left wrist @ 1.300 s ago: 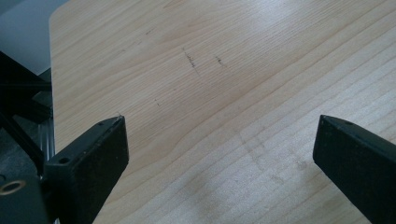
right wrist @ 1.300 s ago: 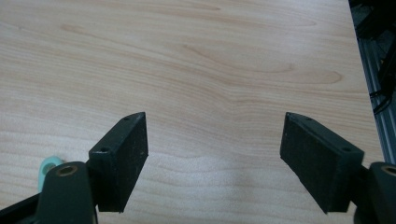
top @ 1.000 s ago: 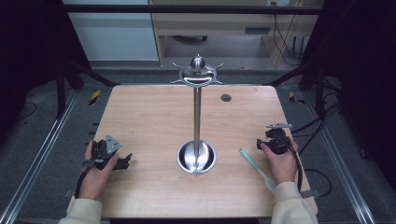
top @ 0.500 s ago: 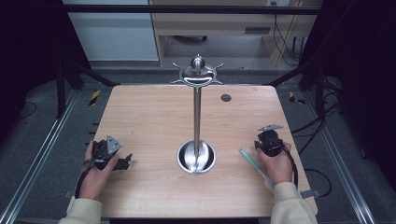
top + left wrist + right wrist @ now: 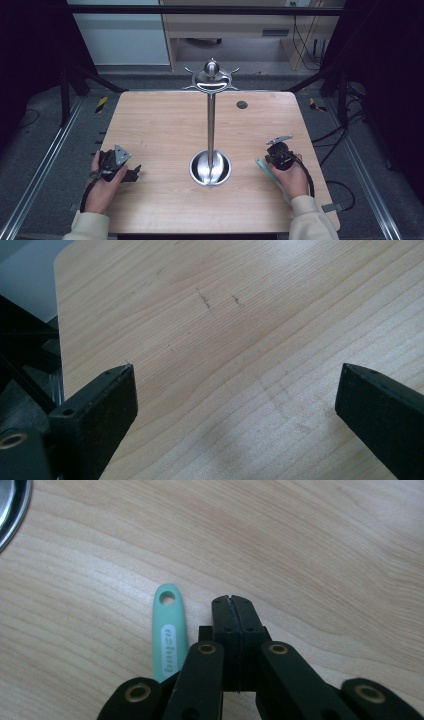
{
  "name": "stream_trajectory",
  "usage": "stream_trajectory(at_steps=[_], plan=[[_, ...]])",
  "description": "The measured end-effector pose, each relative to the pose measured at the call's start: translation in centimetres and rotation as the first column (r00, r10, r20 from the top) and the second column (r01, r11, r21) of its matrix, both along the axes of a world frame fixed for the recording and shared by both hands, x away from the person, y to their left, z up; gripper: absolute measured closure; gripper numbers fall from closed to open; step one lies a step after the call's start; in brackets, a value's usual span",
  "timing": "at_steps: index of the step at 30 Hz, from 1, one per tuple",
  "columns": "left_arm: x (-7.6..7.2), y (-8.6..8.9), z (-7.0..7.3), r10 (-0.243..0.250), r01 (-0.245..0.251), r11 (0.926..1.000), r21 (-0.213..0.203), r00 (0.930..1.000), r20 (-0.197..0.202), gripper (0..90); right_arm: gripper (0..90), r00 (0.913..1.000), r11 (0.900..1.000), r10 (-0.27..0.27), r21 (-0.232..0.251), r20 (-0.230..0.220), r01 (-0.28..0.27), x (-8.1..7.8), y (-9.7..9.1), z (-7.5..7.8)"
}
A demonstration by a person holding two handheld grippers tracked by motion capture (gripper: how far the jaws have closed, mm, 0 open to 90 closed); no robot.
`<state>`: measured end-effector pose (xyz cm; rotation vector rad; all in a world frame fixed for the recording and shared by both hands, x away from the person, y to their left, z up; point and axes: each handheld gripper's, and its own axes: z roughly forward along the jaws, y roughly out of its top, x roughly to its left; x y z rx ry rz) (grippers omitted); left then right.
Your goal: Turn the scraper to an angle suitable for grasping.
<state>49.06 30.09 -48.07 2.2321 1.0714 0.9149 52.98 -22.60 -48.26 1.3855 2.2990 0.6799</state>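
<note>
Mint-green handle (image 5: 169,635) lies flat on the table (image 5: 165,125), just beside the right gripper (image 5: 233,602) and not between its jaws, which have just been closing and now meet on nothing. That pinch looks like a miss or a test before the pickup. Next, they should part and shift over the handle. The left gripper (image 5: 235,400) rests spread wide, apart from the metal stand (image 5: 211,125).
</note>
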Motion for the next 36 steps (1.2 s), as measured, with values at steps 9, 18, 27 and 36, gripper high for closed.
stream_trajectory(at_steps=[9, 18, 27, 36], plan=[[0.0, 0.0, 0.0, -0.005, 0.005, 0.9999, 0.009, 1.0000, -0.002, 3.2, 90.0, 0.9980, 0.9982, 0.058, 0.015, -0.024, -0.058, -0.4, 0.8, 0.0], [0.0, 0.2, 0.1, 0.003, -0.003, 0.9999, 0.012, 1.0000, -0.007, 3.1, 90.0, 0.9868, 0.9875, 0.155, 0.037, -0.046, -0.153, -1.4, 1.8, 0.3], [0.0, 0.2, 0.0, 0.000, 0.000, 0.9999, 0.017, 1.0000, -0.007, 3.1, 90.0, 0.9701, 0.9716, 0.235, 0.048, -0.063, -0.232, -2.0, 3.0, 0.5], [-0.1, 0.4, 0.1, 0.010, -0.010, 0.9998, 0.018, 0.9999, -0.006, 3.1, 90.0, 0.9661, 0.9665, 0.255, 0.037, -0.039, -0.254, -2.6, 3.3, 1.8]])
